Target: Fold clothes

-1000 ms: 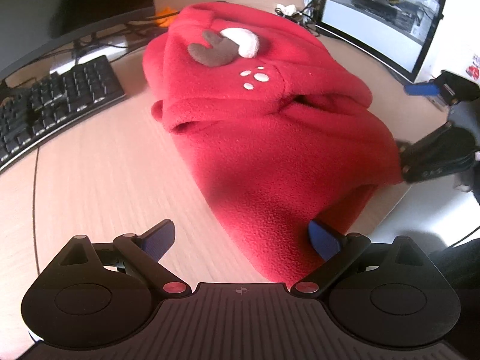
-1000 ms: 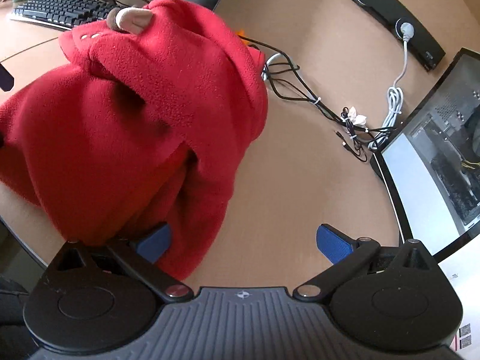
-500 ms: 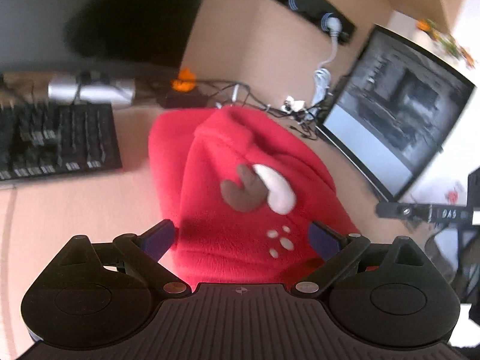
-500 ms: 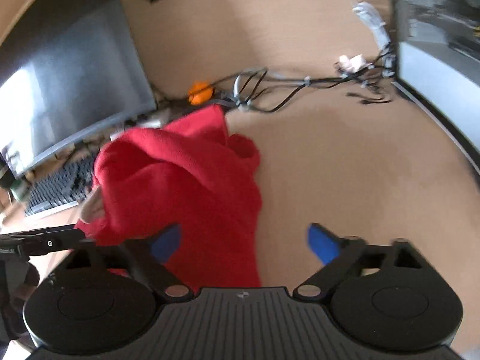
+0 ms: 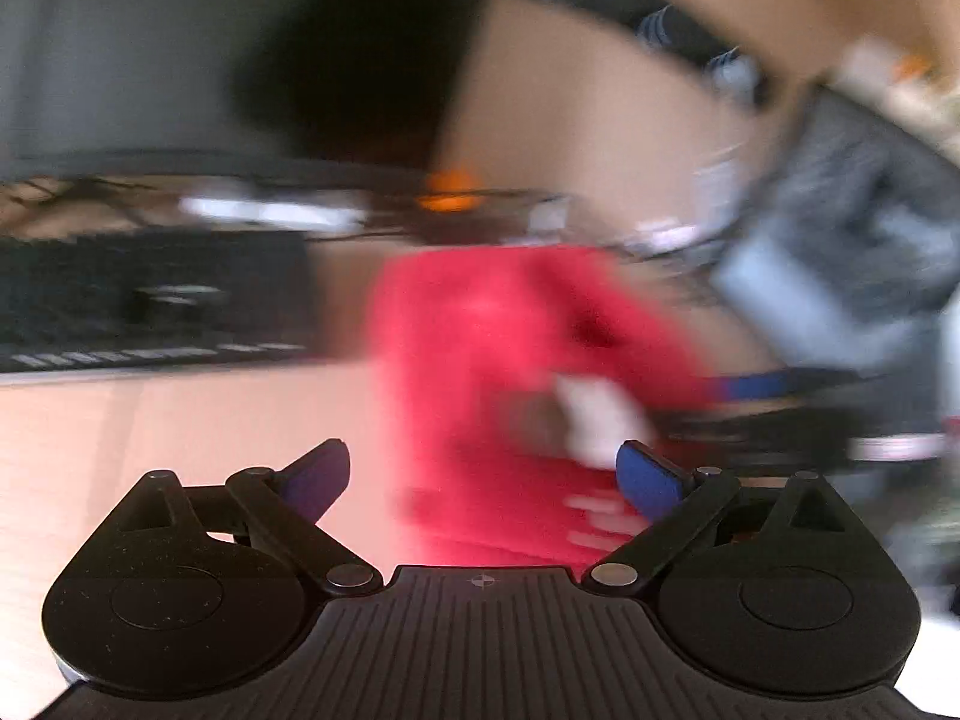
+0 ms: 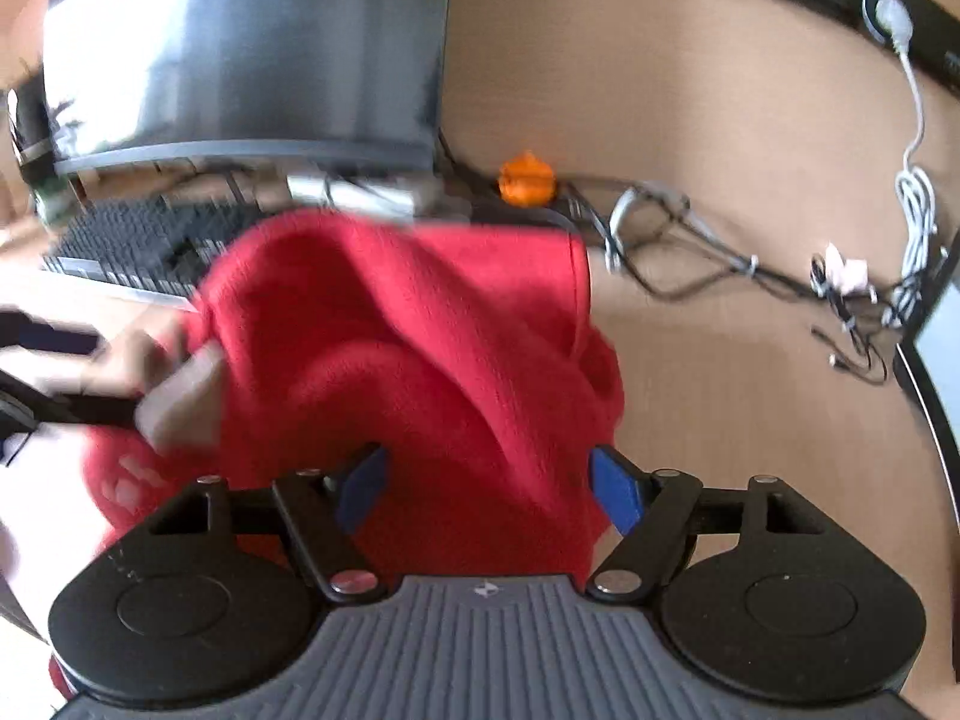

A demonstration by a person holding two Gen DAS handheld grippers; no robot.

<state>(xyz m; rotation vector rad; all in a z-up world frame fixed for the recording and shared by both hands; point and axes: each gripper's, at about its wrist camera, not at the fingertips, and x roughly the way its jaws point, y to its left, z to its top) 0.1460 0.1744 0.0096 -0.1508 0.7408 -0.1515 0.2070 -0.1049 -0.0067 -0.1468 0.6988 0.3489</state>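
Red fleece top [image 6: 420, 360] on the desk [image 6: 750, 390], just in front of the keyboard [image 6: 138, 240], bunched up higher than a second ago. Left gripper [image 5: 483, 474] wide open, holding nothing. Right gripper [image 6: 483, 489] open around fleece, closer than before. Ready for another fold, probably.

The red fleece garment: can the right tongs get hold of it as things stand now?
Probably yes. The red fleece garment already bulges between the open right tongs, and nothing stands in between.
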